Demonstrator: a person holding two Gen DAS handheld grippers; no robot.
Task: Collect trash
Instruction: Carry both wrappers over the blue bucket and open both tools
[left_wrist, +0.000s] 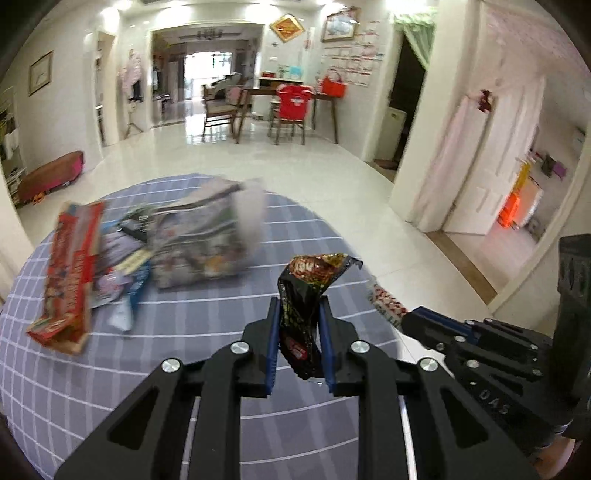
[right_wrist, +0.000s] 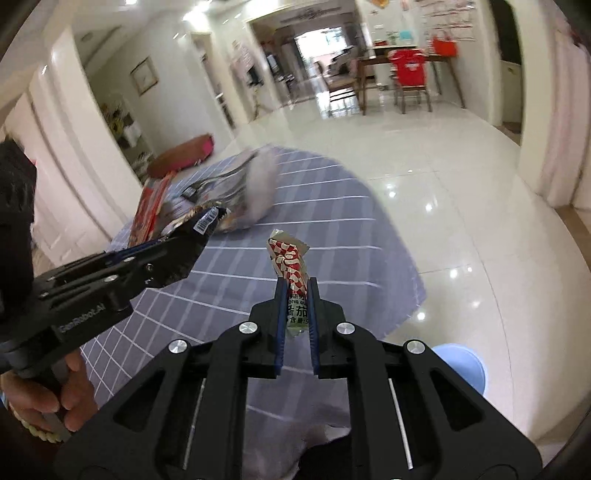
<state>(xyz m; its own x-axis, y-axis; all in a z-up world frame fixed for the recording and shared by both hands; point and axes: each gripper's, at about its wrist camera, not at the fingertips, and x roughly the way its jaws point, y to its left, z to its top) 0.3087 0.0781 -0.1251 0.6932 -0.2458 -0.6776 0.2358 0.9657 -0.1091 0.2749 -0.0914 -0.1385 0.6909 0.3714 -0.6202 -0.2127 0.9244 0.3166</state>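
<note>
Crumpled black wrapper (left_wrist: 301, 314) sits clamped in my left gripper (left_wrist: 299, 325); my right gripper (right_wrist: 295, 306) pinches a red-white checked sachet (right_wrist: 291, 269), above the checked surface (left_wrist: 184, 325).

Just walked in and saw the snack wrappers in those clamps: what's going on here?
A person is clearing trash off a table with a handheld gripper in each hand. The left gripper is shut on a dark snack wrapper; the right gripper is shut on a red-and-white checked packet. More packaging, including a red box, lies on the checked tablecloth. A blue bin sits beside the table.
</note>
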